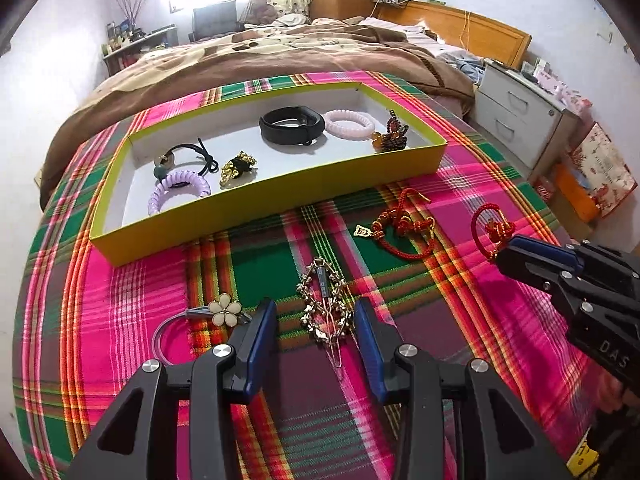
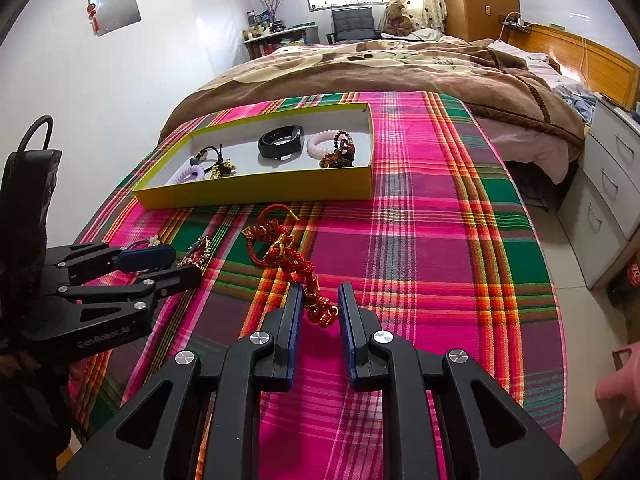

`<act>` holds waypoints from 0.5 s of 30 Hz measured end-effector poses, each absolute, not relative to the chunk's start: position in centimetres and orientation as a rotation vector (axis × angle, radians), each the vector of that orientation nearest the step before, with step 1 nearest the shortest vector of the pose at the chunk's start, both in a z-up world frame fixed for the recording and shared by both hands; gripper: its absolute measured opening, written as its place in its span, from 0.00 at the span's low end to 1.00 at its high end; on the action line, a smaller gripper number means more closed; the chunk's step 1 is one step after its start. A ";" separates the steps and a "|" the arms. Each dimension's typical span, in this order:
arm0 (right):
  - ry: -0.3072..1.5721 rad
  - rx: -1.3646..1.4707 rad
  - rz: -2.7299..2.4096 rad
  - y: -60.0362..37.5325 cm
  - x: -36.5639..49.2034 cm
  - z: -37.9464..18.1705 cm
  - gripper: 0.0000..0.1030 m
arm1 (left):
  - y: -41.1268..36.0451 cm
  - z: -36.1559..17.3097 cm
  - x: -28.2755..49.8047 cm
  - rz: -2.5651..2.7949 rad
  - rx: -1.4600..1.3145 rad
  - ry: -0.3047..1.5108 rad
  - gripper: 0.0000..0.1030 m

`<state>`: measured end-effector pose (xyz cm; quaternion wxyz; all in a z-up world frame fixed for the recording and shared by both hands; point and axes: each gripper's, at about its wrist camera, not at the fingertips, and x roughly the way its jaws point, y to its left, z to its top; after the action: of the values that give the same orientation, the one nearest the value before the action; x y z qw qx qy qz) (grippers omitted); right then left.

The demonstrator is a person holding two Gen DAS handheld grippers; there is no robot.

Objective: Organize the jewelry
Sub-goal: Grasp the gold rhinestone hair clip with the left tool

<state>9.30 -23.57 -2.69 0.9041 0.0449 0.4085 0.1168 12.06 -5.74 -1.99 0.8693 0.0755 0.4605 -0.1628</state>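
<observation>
Plaid cloth (image 1: pixel 460 320) covers the work surface, with a bed (image 1: pixel 280 52) behind it.

Yellow box (image 1: pixel 280 200) sits at 12 o'clock in the left wrist view, open-topped, white inside. In it: a purple coil hair tie (image 1: pixel 180 190) at the left end, a black hair tie (image 1: pixel 192 156) touching it, a gold bead cluster (image 1: pixel 236 168) just beside that, a black watch band (image 1: pixel 291 125) mid-box, a pink bead bracelet (image 1: pixel 349 125) to its right, and a brown bead bracelet (image 1: pixel 394 134) at the right end.

Still out on the cloth: a metal hair clip (image 1: pixel 326 308), a white flower hair tie (image 1: pixel 226 309) at 9 o'clock of the clip, a red cord bracelet with a gold charm (image 1: pixel 402 228) at 1 o'clock of the clip, and a second red knotted cord (image 1: pixel 490 228) further right.

Left gripper (image 1: pixel 316 320): fingers wide apart, straddling the hair clip, with the pads clear of it and nothing gripped.

Right gripper (image 2: pixel 319 304): fingers mostly closed with a narrow gap. The end of the red knotted cord (image 2: pixel 310 288) lies between the fingertips; I cannot tell whether the pads actually pinch it. The cord trails up toward 11 o'clock. A bit of a person's hand (image 2: pixel 618 388) shows at the right edge.
</observation>
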 end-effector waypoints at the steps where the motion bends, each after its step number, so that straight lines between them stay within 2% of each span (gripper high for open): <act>1: 0.845 0.093 0.241 -23.5 9.3 -2.7 0.18 | -5.8 -2.0 12.0 -0.337 0.163 0.960 0.39; 5: 0.842 0.091 0.242 -23.5 9.3 -2.6 0.18 | -5.6 -2.0 12.0 -0.335 0.151 0.956 0.39; 11: 0.843 0.088 0.238 -23.4 9.4 -2.6 0.18 | -5.2 -1.9 11.9 -0.321 0.143 0.953 0.27; 15: 0.842 0.089 0.237 -23.4 9.4 -2.6 0.18 | -4.9 -1.8 11.8 -0.326 0.134 0.954 0.26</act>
<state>9.36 -23.42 -2.61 0.9049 0.0433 0.4076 0.1147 11.75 -4.93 -1.81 0.8735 0.0642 0.4567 -0.1561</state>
